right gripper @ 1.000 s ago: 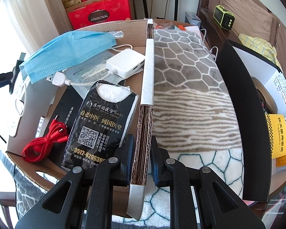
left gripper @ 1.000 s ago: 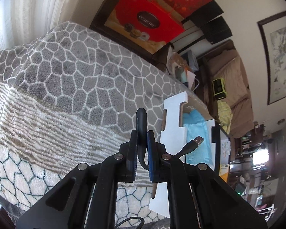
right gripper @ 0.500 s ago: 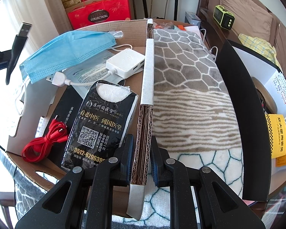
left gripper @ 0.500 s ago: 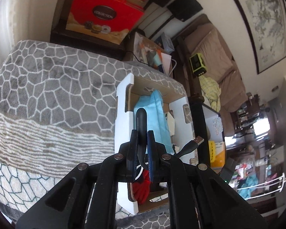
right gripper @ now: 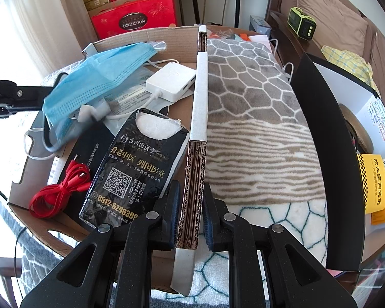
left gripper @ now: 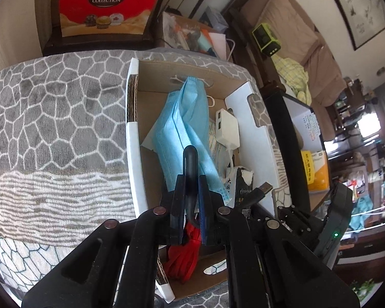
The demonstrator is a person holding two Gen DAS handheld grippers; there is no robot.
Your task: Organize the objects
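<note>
My left gripper [left gripper: 191,187] is shut on a black USB cable [left gripper: 190,159]; its plug [left gripper: 263,188] sticks out to the right. It hovers over an open cardboard box [left gripper: 132,133] on a patterned blanket. In the box lie a blue face mask [left gripper: 182,125], a white charger [left gripper: 227,125], a black packet [right gripper: 138,164] and a red coiled cable [right gripper: 61,190]. My right gripper [right gripper: 191,205] is shut on the box's right wall [right gripper: 201,97]. The left gripper shows at the left edge of the right wrist view [right gripper: 15,95].
The grey and beige blanket [right gripper: 256,118] covers the surface around the box. A red gift box [left gripper: 107,2] stands behind. A black-edged white box [right gripper: 328,138] with yellow packets sits to the right. A green clock [right gripper: 301,24] stands on the sofa arm.
My left gripper has swung with the black cable from beside the box to over its inside. The right gripper has kept its hold on the box wall.
</note>
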